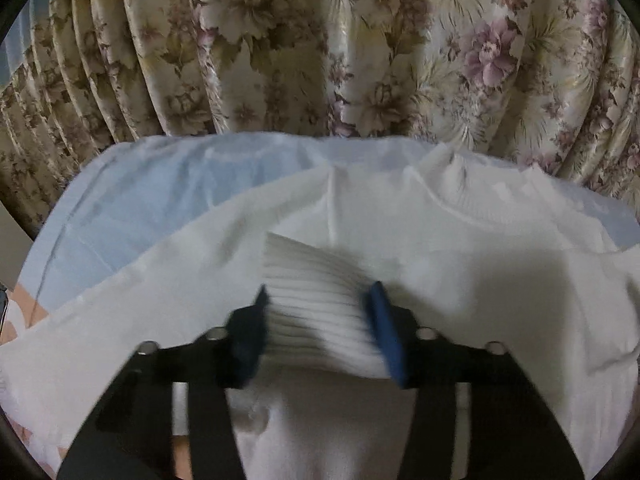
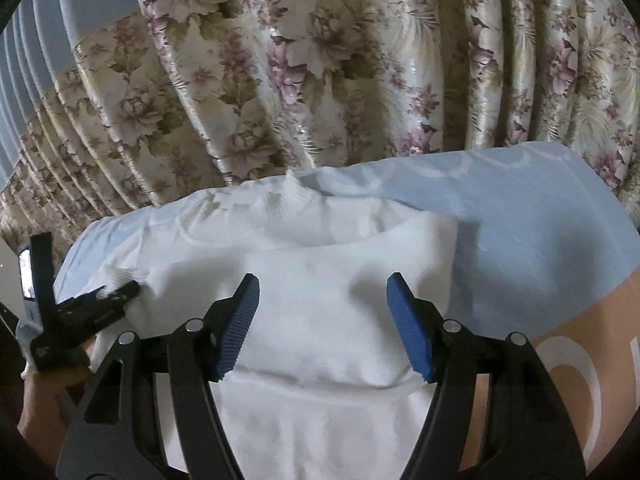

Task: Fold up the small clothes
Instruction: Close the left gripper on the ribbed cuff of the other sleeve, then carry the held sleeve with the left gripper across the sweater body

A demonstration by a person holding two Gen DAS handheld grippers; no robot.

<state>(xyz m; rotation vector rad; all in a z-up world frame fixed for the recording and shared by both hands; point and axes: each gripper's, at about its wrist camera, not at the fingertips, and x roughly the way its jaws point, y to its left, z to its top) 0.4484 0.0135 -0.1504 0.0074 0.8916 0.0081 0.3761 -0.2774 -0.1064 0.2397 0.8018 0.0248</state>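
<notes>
White sweater (image 2: 320,280) spread flat on a pale blue sheet (image 2: 540,220), collar (image 2: 296,188) toward 12 o'clock, against a flowered curtain (image 2: 320,60). Left gripper (image 1: 320,312) clamped on a ribbed cuff (image 1: 316,304), blue pads (image 1: 384,332) pressing both sides of the bunched fabric, held just above the sweater's body (image 1: 440,240). Same gripper (image 2: 116,294) seen in the right wrist view at 9 o'clock, biting the sweater's edge. Right gripper (image 2: 322,320) spread wide apart, hovering over the chest, nothing between its blue pads (image 2: 236,332). Peach patterned cloth (image 2: 560,360) at 4 o'clock.
</notes>
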